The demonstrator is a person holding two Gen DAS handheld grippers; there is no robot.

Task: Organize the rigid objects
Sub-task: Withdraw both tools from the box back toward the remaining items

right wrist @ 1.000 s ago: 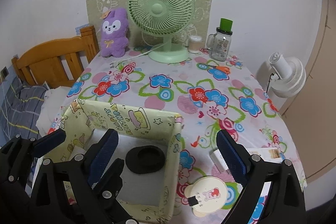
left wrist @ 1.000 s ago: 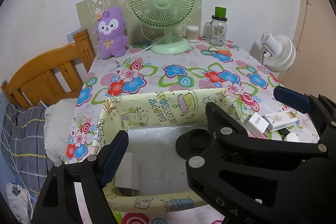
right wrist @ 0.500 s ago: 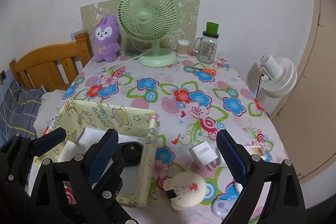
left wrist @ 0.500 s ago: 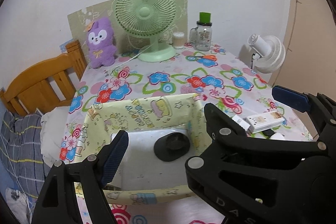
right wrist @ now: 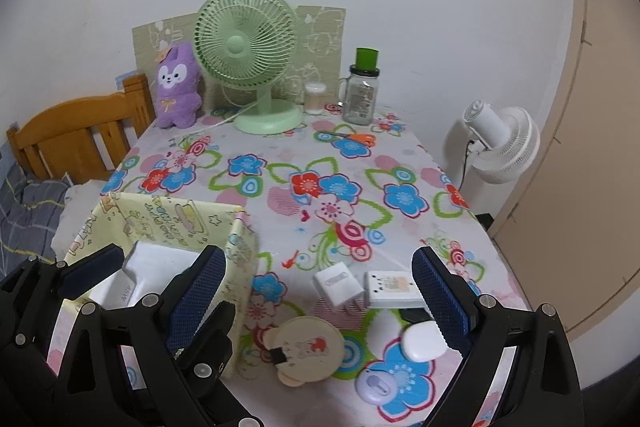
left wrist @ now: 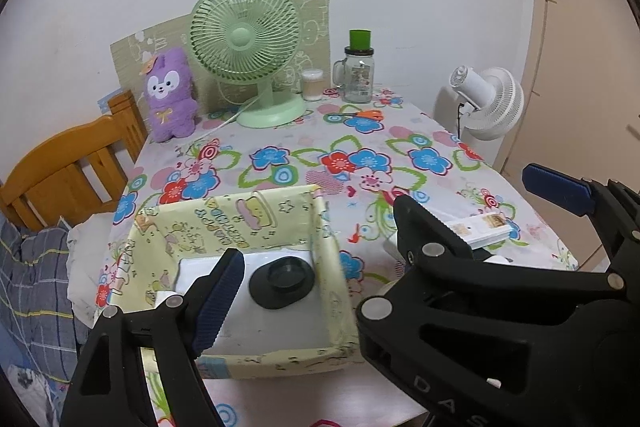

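On the table (right wrist: 280, 155), covered by a flower-print cloth, a pale yellow cartoon-print box (left wrist: 256, 223) stands open at the near left edge. Inside the box, a black round disc (left wrist: 282, 283) lies on the white floor, with a white boxed item (right wrist: 128, 281) at the left side. To the right of the box, loose items lie on the cloth: a white plug adapter (right wrist: 338, 285), a white rectangular pack (right wrist: 394, 289) just beside it, a round beige cartoon-face piece (right wrist: 306, 349), a white oval case (right wrist: 424, 341) and a small lilac round item (right wrist: 378, 385).

Left gripper (left wrist: 384, 239): jaws wide apart, nothing between them, positioned above the box and its right wall. Right gripper (right wrist: 318, 297): jaws wide apart, nothing held, positioned above the loose items.

At the far edge stand a green desk fan (right wrist: 248, 55), a purple plush toy (right wrist: 178, 87), a glass jar with green lid (right wrist: 362, 87) and orange-handled scissors (right wrist: 356, 137)
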